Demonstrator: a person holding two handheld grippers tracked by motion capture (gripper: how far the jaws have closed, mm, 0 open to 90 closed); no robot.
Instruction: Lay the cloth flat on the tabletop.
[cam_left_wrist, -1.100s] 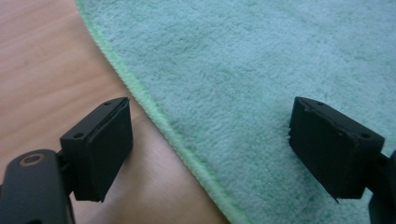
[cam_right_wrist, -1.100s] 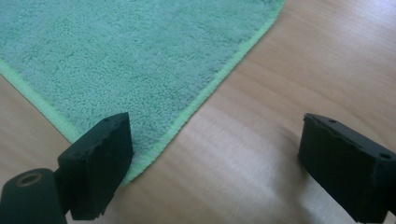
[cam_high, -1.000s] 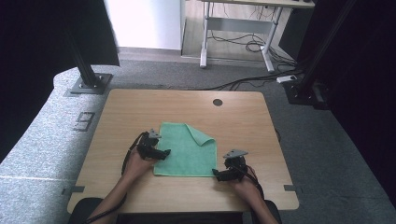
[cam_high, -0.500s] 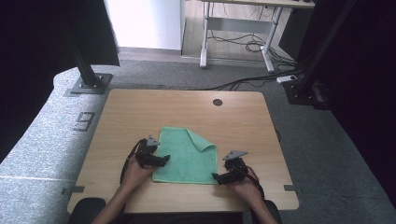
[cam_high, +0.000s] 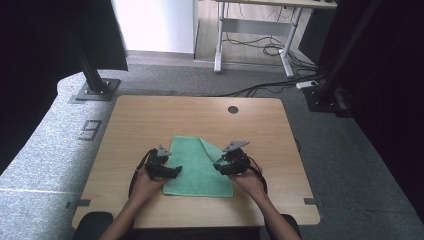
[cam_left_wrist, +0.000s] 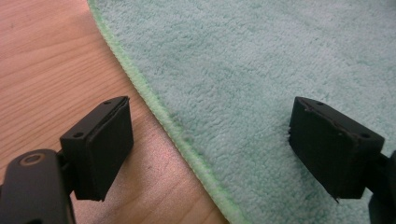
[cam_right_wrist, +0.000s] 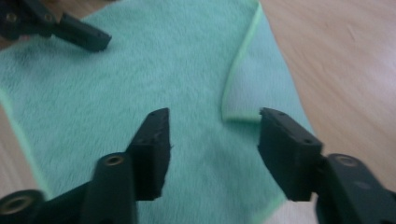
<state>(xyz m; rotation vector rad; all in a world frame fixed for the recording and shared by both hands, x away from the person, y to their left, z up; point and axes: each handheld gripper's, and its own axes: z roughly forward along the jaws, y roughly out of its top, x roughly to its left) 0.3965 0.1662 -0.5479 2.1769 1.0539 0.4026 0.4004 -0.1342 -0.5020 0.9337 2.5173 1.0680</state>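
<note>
While one corner of the green towel (cam_high: 197, 167) already lies folded over, both grippers, left (cam_left_wrist: 210, 154) and right (cam_right_wrist: 212, 144), gape empty over its edges; folding seems barely begun.

— How many cloths are out?
— One green terry cloth with a stitched hem (cam_high: 197, 167), one corner folded over.
— And tools?
— Two black two-jaw grippers: the left gripper (cam_high: 176, 171) and the right gripper (cam_high: 217, 166) (one per hand).
— Tables?
— One pale wooden table (cam_high: 145, 117), with one round dark hole (cam_high: 233, 109) in its top.
</note>
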